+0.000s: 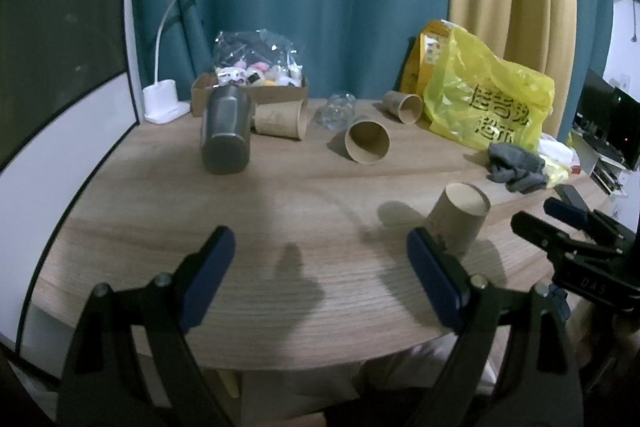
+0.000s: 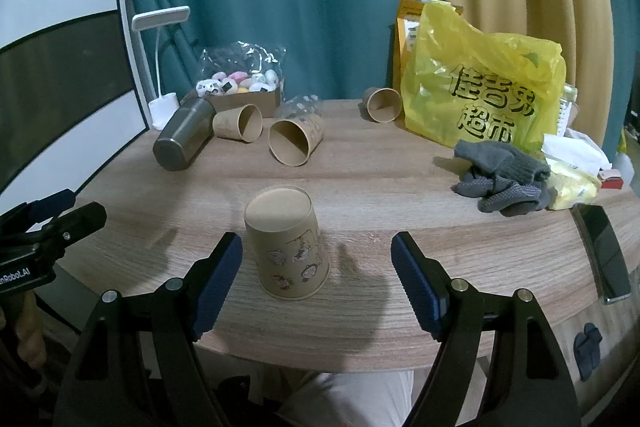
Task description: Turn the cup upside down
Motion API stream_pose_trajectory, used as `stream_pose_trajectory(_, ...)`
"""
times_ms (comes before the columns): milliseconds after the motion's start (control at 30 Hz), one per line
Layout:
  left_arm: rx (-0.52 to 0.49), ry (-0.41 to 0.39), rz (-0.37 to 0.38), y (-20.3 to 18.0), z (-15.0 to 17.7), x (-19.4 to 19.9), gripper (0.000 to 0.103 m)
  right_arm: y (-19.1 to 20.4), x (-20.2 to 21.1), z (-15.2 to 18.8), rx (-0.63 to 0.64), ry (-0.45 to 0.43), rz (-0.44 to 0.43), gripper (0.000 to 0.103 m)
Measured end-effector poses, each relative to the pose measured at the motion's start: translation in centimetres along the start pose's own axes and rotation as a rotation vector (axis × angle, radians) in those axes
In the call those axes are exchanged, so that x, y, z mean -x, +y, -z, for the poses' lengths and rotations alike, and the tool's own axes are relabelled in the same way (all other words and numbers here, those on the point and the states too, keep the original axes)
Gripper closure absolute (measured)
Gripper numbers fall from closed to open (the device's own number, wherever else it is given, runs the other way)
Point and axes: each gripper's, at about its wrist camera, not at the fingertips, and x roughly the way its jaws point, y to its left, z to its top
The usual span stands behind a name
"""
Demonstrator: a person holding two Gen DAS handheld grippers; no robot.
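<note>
A brown paper cup (image 2: 286, 243) with cartoon prints stands upside down on the wooden table (image 2: 380, 167), near its front edge. My right gripper (image 2: 316, 267) is open, with the cup between its blue fingers (image 2: 218, 279), closer to the left one; no contact shows. In the left wrist view the same cup (image 1: 460, 219) stands just beyond my right fingertip (image 1: 424, 259). My left gripper (image 1: 320, 263) is open and empty over bare table. The right gripper (image 1: 560, 227) also shows at that view's right edge.
Three more paper cups lie on their sides at the back (image 2: 294, 143) (image 2: 239, 123) (image 2: 382, 104), beside a steel tumbler (image 2: 182, 139). A yellow bag (image 2: 480, 83), grey gloves (image 2: 500, 175), a phone (image 2: 602, 247), a box of toys (image 2: 240, 87) and a lamp (image 2: 160, 23) ring the table.
</note>
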Motion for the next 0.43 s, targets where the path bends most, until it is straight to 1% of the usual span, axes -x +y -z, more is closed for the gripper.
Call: stream_pose_trajectory(433,0.002,0.012,0.011,0.09,0.12,-0.57,0.014,-0.03,-0.3,-0.03,0.003,0.007,-0.003,0.023)
